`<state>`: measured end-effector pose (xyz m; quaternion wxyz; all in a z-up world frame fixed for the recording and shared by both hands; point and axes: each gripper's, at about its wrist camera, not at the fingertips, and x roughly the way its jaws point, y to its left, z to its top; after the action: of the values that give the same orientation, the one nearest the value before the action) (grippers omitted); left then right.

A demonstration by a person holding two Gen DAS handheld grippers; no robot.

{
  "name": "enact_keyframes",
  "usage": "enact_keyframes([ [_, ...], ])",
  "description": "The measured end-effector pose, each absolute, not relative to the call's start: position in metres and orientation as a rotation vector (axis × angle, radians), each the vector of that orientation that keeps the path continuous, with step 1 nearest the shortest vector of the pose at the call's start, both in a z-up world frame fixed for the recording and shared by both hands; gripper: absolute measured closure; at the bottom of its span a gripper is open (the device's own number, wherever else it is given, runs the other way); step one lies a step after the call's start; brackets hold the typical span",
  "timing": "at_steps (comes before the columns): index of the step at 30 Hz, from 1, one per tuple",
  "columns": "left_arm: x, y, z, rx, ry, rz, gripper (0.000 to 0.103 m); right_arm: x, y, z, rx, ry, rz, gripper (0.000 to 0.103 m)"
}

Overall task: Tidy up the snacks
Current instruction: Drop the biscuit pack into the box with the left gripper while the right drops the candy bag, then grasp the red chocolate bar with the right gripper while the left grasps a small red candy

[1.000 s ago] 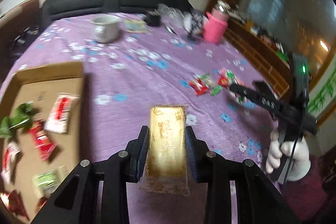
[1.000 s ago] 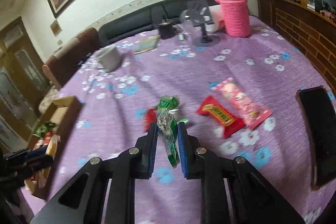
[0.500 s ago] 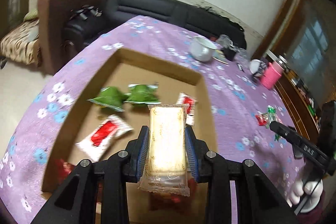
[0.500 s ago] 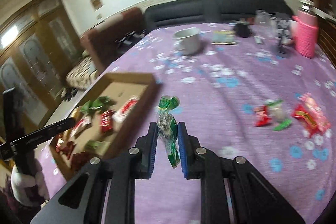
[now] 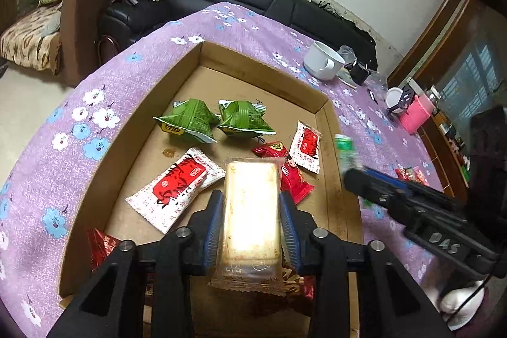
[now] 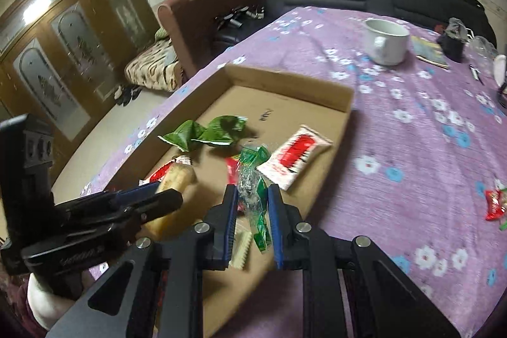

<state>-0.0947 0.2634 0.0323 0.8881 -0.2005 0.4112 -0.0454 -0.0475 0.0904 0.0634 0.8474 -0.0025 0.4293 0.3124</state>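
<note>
Left gripper (image 5: 252, 213) fingers pinch the light, crushable cake packet (image 5: 252, 205) mid-length, frame centre; right gripper (image 6: 252, 213) fingers barely grip the slippery, crinkly green candy wrapper (image 6: 253, 179) over the cardboard tray (image 6: 285, 81).

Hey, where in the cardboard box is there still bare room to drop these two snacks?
The cardboard box has bare floor along its far wall, beyond the green packets, and a strip along its left wall beside the white-and-red packet. The middle and near end, under the left gripper, are crowded.

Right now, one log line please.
left gripper: shut on clear-wrapped golden cake bar | right gripper: shut on green-and-clear candy packet | both over cardboard tray
</note>
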Motion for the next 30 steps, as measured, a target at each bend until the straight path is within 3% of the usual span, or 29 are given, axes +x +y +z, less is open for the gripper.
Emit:
enact_keyframes([
  [5, -0.1, 0.269, 0.042, -0.424, 0.827, -0.1, 0.04, -0.043, 0.108, 0.056, -0.059, 0.915, 0.632, 0.084],
  [9, -0.105, 0.273, 0.05, -0.445, 0.802, -0.107, 0.038, -0.04, 0.111, 0.054, -0.082, 0.901, 0.596, 0.072],
  [20, -0.127, 0.275, 0.083, -0.465, 0.711, -0.052, 0.014, -0.055, 0.061, 0.076, 0.002, 0.827, 0.548, 0.063],
  [30, -0.153, 0.214, 0.101, -0.406, 0.616, -0.215, 0.011, -0.075, -0.108, 0.068, 0.152, 0.818, 0.269, 0.06],
])
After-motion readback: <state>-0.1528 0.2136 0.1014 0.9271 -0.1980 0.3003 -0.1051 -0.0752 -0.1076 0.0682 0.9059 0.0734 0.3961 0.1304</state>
